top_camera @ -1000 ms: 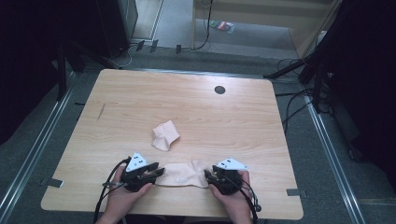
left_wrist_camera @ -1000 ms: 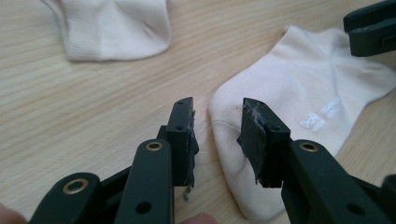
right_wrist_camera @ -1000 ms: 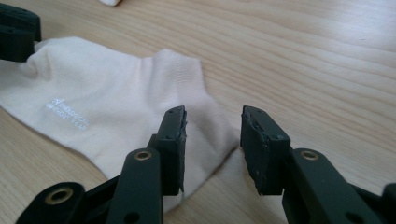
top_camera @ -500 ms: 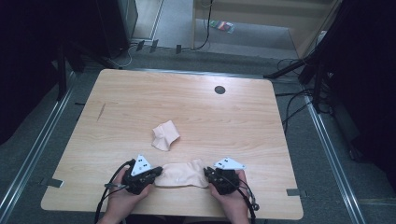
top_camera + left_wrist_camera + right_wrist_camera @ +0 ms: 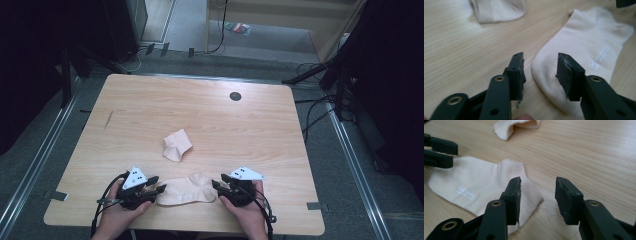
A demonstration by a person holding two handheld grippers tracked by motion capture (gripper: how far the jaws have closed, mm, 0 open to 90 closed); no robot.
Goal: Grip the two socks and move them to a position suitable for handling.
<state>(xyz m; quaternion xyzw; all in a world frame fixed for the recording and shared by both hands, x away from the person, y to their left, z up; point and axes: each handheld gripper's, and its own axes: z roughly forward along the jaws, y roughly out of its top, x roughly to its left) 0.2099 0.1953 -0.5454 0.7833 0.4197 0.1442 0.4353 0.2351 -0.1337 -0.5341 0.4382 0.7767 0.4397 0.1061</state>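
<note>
Right now my left hand-held gripper (image 5: 159,184) sits at the toe end of the flat sock (image 5: 186,190), its jaws parted; they have just been opening, and the pads press on nothing, though the sock's rounded toe lies under the gap between them in the left gripper view. My right hand-held gripper (image 5: 216,186) sits at the sock's other end, jaws likewise apart and just opened, with the cuff edge lying under its left jaw and bare wood beneath the gap. Both rest low over the near edge of the bench (image 5: 260,130). Between them the flat sock lies spread out on the wood, pale cream, with small white lettering on it. Farther toward the middle of the bench lies the second sock (image 5: 176,145), crumpled, well apart from both grippers.
</note>
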